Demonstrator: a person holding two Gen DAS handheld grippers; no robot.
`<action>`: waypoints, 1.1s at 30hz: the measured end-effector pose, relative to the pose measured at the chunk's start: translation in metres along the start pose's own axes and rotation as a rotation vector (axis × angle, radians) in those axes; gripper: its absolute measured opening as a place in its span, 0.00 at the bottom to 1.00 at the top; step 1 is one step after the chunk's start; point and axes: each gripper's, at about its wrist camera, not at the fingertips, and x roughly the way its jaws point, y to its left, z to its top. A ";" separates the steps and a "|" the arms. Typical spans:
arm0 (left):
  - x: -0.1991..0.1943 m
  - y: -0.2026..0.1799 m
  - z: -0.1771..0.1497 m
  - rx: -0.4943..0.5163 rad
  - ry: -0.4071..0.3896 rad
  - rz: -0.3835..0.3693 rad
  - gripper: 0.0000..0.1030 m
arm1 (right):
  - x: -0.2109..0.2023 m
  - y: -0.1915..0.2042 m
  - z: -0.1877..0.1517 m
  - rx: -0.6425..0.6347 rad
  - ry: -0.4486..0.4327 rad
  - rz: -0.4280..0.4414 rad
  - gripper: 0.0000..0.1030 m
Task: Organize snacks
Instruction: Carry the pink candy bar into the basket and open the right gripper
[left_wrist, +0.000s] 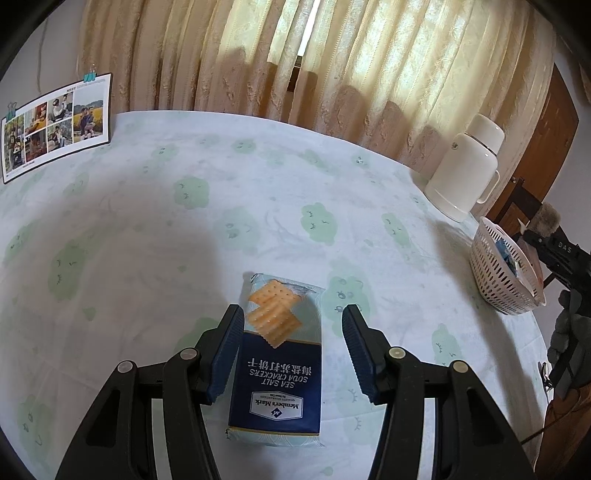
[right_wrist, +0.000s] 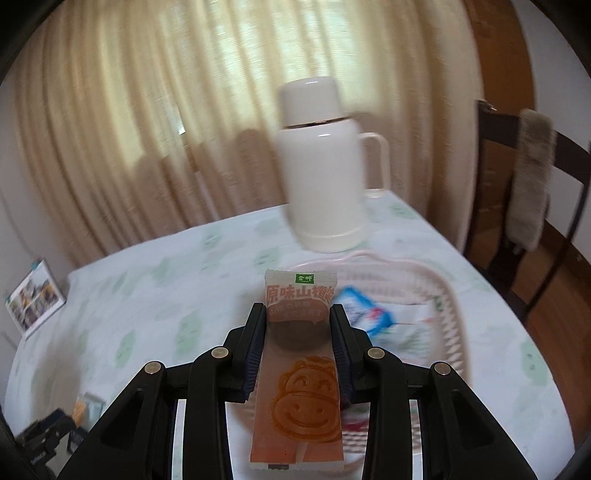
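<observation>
**Two snacks in hand, one basket to fill**

Two items, listed left to right. Item one: cracker packet (left_wrist: 277, 354), flat on the tabletop (left_wrist: 147, 221) toward its near edge. The left gripper (left_wrist: 291, 332) straddles it, fingers spread; the left pad looks just beside or touching, the right clear. Advice: centre, then close across the width. Item two: hawthorn snack packet (right_wrist: 297, 369), pinched by the right gripper (right_wrist: 298, 314) above the pink basket (right_wrist: 450, 295) at the tabletop's right edge, before the white thermos (right_wrist: 321, 166). Advice: lower before releasing.
</observation>
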 end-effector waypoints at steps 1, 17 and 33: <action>0.000 0.000 0.000 0.000 0.001 0.000 0.50 | -0.001 -0.006 0.001 0.015 -0.004 -0.009 0.35; 0.010 0.005 -0.001 -0.025 0.042 0.006 0.59 | -0.004 -0.040 -0.020 0.187 -0.010 0.058 0.41; 0.026 -0.001 -0.007 0.025 0.103 0.047 0.68 | -0.016 -0.010 -0.051 0.030 -0.176 -0.149 0.41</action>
